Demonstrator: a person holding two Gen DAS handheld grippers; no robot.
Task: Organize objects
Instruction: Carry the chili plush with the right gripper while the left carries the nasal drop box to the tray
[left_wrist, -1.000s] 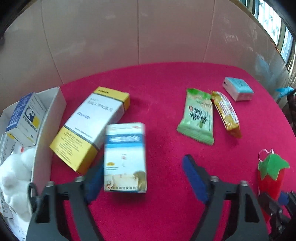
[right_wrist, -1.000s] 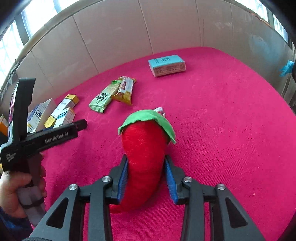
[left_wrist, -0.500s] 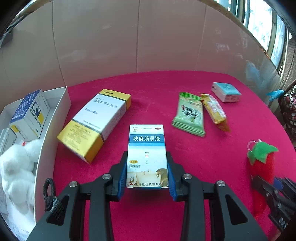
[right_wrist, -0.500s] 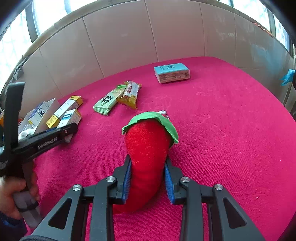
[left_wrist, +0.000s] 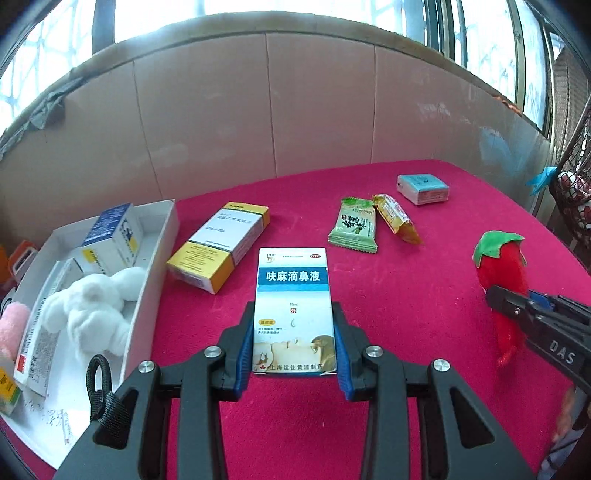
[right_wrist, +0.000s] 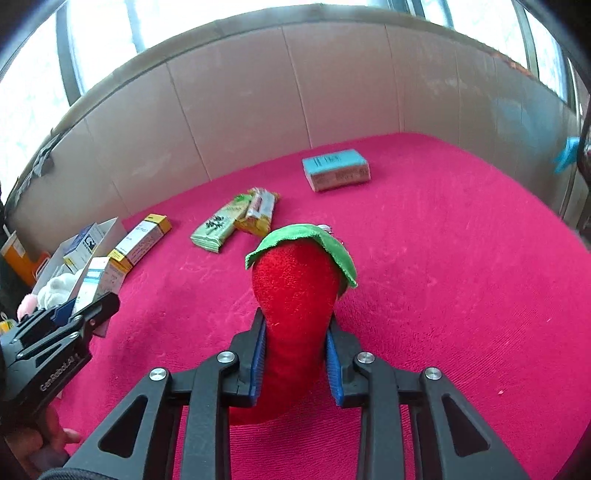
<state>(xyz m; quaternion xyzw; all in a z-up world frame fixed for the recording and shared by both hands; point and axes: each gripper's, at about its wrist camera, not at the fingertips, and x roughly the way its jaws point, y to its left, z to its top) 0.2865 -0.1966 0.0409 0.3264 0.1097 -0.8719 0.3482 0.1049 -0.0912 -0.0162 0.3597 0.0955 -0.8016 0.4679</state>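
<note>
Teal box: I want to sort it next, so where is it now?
The teal box lies flat on the red cloth at the far side near the wall, right of the yellow snack packet in the right wrist view, untouched.

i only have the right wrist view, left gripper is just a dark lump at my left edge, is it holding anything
Observer: Yes. The left gripper is shut on a blue and white medicine box, its pads on the box's long sides.
Operator: what's in the white tray, i only see a sliver
Observer: A white plush toy lies in the white tray among several small boxes, with something pink and fluffy at the near end.
Operator: does my grip on the chili look ok from there
Observer: The right gripper grips the red plush chili around its lower half; the green cap stands upright and the red tail hangs below the fingers.
</note>
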